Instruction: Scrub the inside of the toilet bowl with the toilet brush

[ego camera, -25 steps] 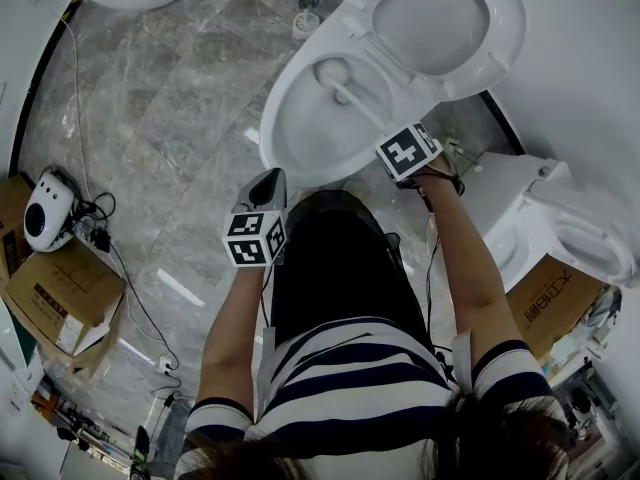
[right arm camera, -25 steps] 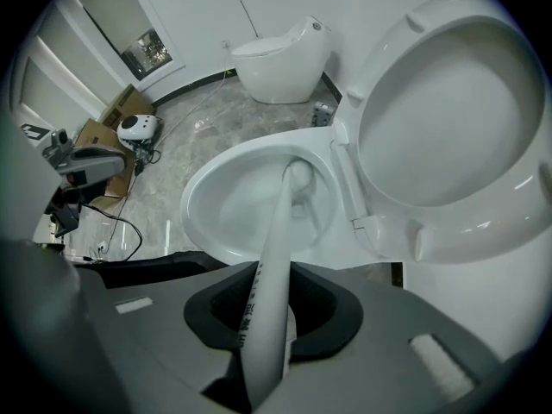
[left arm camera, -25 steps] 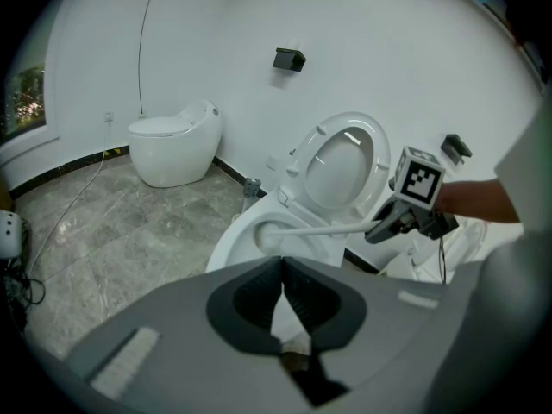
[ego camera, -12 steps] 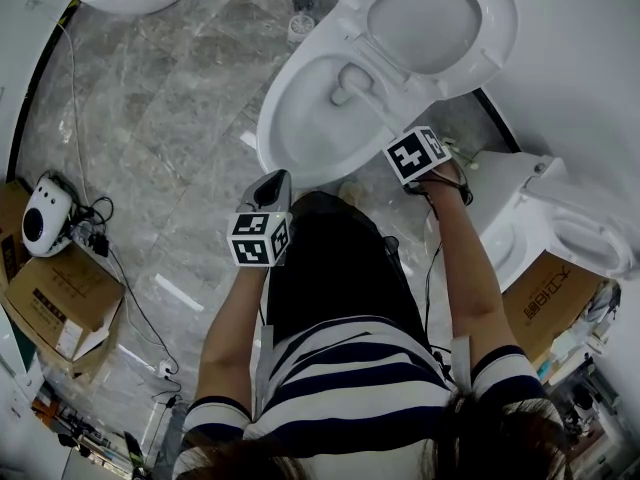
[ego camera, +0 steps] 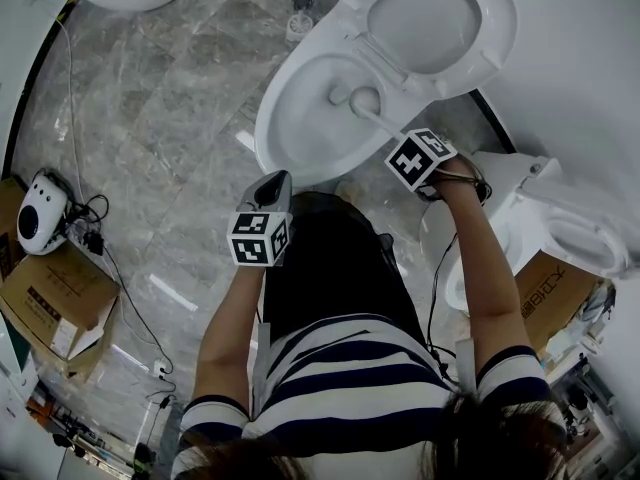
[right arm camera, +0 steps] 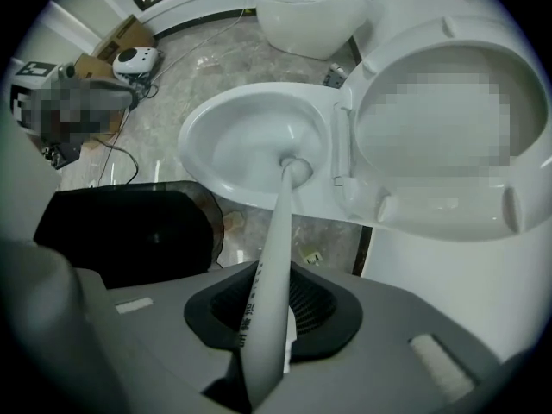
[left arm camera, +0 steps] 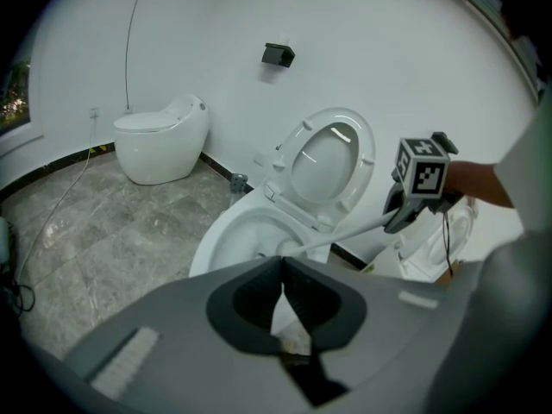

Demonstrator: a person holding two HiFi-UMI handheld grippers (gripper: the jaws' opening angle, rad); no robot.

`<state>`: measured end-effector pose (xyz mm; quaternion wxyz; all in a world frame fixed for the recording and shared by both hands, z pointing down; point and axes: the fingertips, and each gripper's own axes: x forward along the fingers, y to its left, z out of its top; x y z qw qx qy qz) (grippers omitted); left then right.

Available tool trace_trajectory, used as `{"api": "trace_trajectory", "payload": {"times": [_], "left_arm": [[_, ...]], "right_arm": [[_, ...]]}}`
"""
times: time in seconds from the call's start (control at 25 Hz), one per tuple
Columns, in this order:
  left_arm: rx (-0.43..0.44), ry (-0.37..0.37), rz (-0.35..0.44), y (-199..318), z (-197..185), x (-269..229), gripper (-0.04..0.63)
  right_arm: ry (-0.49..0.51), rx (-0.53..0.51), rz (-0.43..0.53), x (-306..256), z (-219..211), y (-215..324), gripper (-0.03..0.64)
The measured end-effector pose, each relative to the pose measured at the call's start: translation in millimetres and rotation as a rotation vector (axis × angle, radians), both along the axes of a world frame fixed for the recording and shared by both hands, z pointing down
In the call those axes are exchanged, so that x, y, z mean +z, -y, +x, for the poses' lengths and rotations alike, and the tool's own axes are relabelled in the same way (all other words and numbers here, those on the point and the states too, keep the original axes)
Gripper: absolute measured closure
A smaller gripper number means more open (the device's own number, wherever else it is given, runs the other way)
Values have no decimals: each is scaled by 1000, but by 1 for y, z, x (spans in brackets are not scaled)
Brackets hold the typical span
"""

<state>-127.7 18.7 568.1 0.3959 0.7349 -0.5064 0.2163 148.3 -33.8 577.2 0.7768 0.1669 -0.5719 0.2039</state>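
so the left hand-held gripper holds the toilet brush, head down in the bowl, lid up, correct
No, the right hand-held gripper holds the toilet brush; the right gripper view shows it clamped between the jaws. The rest stands: its head is down in the bowl and the lid is up.

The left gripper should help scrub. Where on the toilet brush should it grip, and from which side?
Grip the toilet brush by the bare stretch of its straight handle between the right gripper and the toilet bowl rim. It slants down into the bowl, so the shut left gripper should probably open and come from the left, jaws across it.
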Motion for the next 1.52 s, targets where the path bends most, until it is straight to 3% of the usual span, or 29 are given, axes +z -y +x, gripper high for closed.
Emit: {"api": "trace_trajectory", "payload": {"times": [0.56, 1.08, 1.52], "left_arm": [[-66, -4, -4, -5, -22, 0, 595], [-118, 3, -15, -13, -40, 1, 595], [-105, 16, -24, -16, -38, -2, 595]], "right_arm": [[58, -140, -217, -19, -5, -5, 537], [264, -81, -415, -19, -50, -39, 537], [396, -41, -442, -13, -88, -48, 535]]}}
